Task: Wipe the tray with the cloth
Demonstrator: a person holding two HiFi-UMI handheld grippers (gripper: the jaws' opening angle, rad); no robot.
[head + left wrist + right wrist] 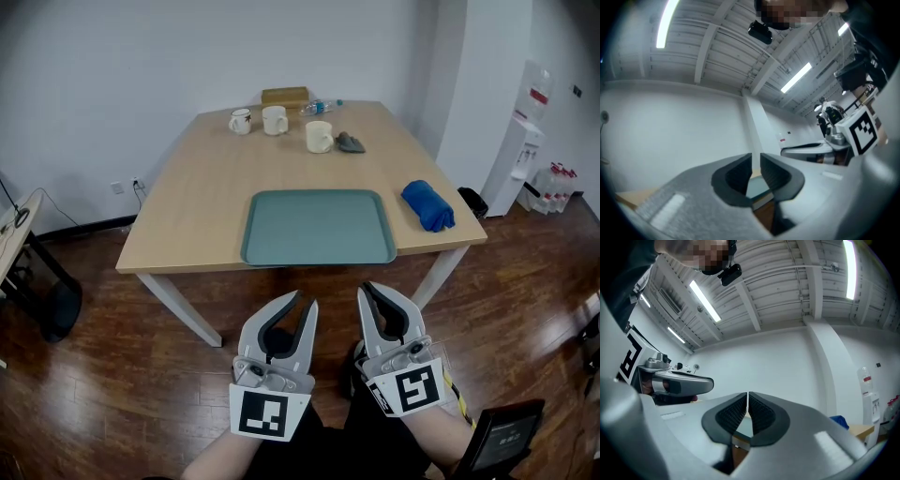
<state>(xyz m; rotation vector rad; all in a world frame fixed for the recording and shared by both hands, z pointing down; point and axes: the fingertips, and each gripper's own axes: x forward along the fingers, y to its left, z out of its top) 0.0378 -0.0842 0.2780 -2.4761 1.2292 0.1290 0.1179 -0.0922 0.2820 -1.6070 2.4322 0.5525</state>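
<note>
A teal tray (319,228) lies empty near the front edge of the wooden table (206,187). A folded blue cloth (427,204) rests to its right, by the table's right corner, and shows as a blue patch (840,420) in the right gripper view. Both grippers hang side by side over the floor in front of the table, short of the tray. My left gripper (305,298) (756,161) shows a slim gap between its pads and holds nothing. The right gripper (366,286) (748,401) has its pads together, empty. A sliver of tray (758,187) shows past the left jaws.
At the table's far end stand three cups (275,120), a small grey rag (351,142), a cardboard box (285,96) and a lying plastic bottle (322,105). A water dispenser (520,159) stands at the right wall. A dark chair (502,436) is at my lower right.
</note>
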